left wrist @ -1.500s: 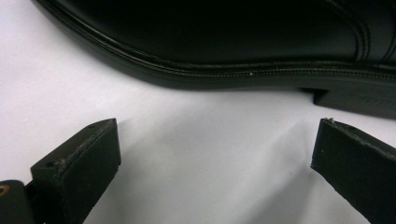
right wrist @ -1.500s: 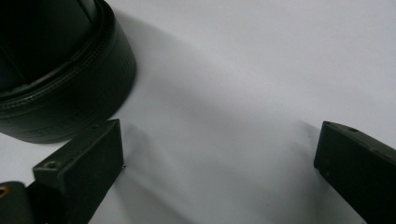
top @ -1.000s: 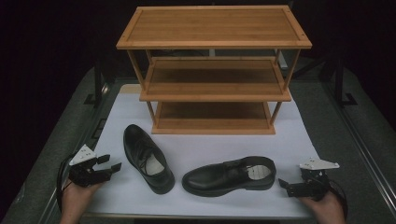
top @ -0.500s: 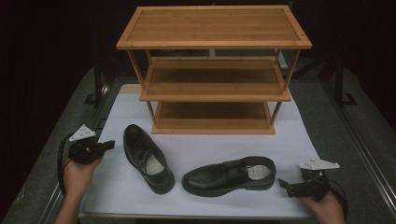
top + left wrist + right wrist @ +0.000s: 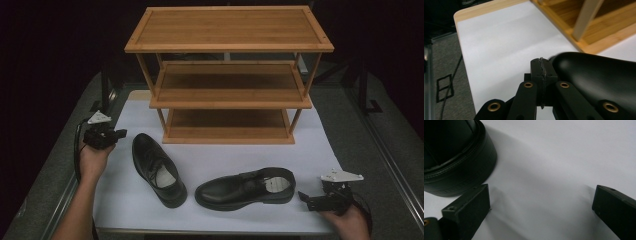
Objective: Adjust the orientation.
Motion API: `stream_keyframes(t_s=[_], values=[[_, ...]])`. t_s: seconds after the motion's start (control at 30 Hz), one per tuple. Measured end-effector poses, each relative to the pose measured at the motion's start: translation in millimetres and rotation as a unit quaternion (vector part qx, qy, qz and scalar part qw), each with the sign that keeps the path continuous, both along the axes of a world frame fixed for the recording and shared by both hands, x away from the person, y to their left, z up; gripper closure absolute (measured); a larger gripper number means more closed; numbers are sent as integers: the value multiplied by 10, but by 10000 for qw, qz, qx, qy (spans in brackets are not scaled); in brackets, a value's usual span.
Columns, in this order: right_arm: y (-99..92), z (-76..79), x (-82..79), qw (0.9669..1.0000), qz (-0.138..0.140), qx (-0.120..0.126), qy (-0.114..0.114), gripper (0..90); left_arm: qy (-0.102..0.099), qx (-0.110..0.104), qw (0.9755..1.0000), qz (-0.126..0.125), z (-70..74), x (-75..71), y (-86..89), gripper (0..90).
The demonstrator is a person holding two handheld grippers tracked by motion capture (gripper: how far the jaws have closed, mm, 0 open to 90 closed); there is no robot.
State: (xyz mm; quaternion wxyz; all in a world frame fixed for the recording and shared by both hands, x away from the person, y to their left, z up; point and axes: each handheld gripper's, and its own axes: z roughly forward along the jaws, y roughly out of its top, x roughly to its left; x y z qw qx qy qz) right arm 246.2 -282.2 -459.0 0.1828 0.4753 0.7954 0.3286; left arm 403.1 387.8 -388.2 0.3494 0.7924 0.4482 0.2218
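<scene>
Two black leather shoes lie on the white sheet in front of a wooden rack (image 5: 229, 80). The left shoe (image 5: 157, 170) points its toe away, and the right shoe (image 5: 245, 187) lies crosswise with its heel to the right. My left gripper (image 5: 121, 133) is shut with nothing between its jaws, just left of the left shoe's toe. In the left gripper view the closed tips (image 5: 541, 67) sit beside that toe (image 5: 594, 77). My right gripper (image 5: 305, 200) stands open on the sheet just right of the right shoe's heel (image 5: 454, 157), its jaws (image 5: 541, 197) wide apart and holding nothing.
The three-tier rack has bare shelves, and its lowest shelf (image 5: 227, 122) sits just behind the shoes. The white sheet (image 5: 225, 155) covers a board on a grey table (image 5: 55, 170). A rack leg (image 5: 586, 17) stands near my left gripper. Dark posts stand at both sides.
My left hand has moved away along the sheet's left edge, from beside the left shoe's heel to beside its toe. Its jaws, apart one second ago, are together now. The right hand has kept still.
</scene>
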Motion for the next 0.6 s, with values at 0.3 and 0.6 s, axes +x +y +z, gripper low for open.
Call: stream_keyframes(t_s=[0.3, 0.6], values=[[-1, 0, 0, 10000, 1, 0, -3, 10, 324, 157, 9993, -52, -255, 273, -128, 900], [-2, 0, 1, 10000, 2, 2, -1, 10, 342, 30, 9993, -157, -354, 331, -171, 900]])
